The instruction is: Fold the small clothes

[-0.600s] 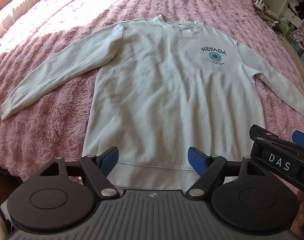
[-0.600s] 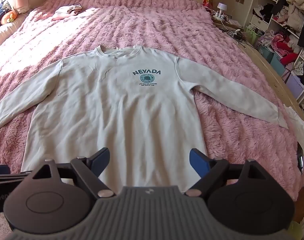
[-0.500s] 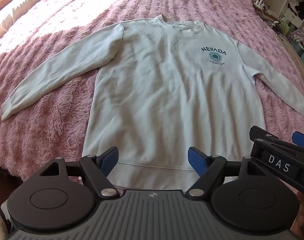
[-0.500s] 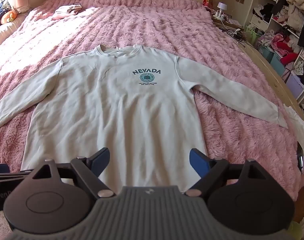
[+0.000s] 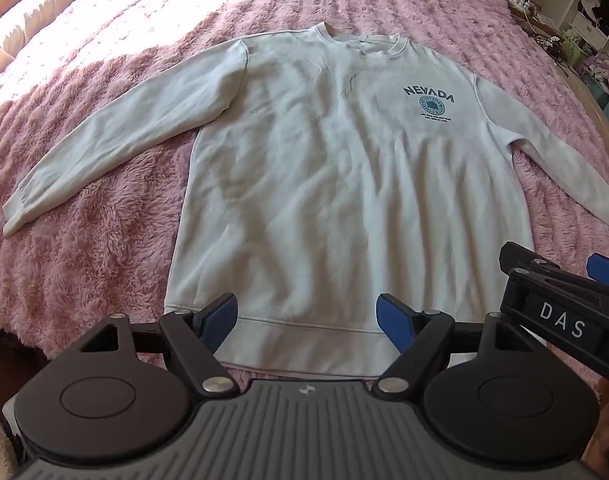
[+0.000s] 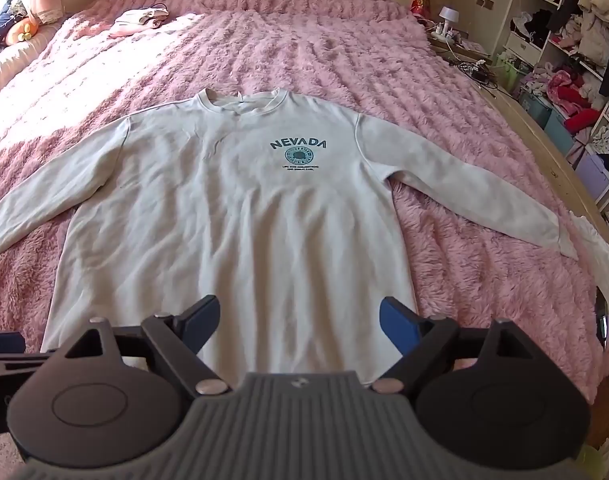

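Pink fleece bed (image 6: 384,60), cluttered shelves off to the right; pale NEVADA sweatshirt (image 5: 344,184) lies flat, front up, sleeves spread wide, hem nearest both cameras. Left tongs (image 5: 306,322) and right tongs (image 6: 298,320) both gape wide, holding nothing, poised side by side just above the hem (image 5: 304,340), contact not evident. Judgement: folding not begun; best start is one sleeve (image 6: 464,196), pinching cuff and shoulder seam together and laying it across the chest without dragging the body over the grippy fleece.
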Motion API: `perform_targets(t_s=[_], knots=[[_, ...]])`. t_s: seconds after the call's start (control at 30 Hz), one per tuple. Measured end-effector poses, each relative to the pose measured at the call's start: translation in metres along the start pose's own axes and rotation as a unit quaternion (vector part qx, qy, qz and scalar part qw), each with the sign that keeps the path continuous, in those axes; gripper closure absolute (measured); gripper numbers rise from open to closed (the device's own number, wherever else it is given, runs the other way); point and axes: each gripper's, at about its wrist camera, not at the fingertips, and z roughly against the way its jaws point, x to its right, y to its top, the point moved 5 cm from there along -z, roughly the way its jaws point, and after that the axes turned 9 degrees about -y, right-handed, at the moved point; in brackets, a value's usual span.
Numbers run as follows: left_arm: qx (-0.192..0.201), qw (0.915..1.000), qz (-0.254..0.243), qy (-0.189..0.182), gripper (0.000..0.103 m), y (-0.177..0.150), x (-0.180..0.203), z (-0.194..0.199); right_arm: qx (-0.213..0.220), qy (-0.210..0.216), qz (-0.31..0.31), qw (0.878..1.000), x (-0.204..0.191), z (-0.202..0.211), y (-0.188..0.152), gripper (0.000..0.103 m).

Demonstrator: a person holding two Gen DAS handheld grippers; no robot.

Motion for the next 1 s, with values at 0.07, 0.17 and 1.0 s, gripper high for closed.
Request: perform_targets(t_s=[0.07, 0.17, 1.0], knots=[[0.001, 1.0000, -0.001, 0.001, 0.011, -0.0004, 0.0005, -0.0001, 0.000, 0.000, 0.000, 1.000, -0.0001, 0.0002, 0.0002, 0.020], [0.000, 1.0000, -0.001, 0.002, 0.011, -0.0004, 0.0006, -0.0003, 0.000, -0.001, 0.001, 1.000, -0.0004, 0.0005, 0.0004, 0.020], [-0.011, 0.9998, 0.009, 0.010, 0.011, -0.0004, -0.0035, -0.0001, -0.003, 0.001, 0.003, 1.000, -0.0002, -0.0032, -0.0015, 0.020]])
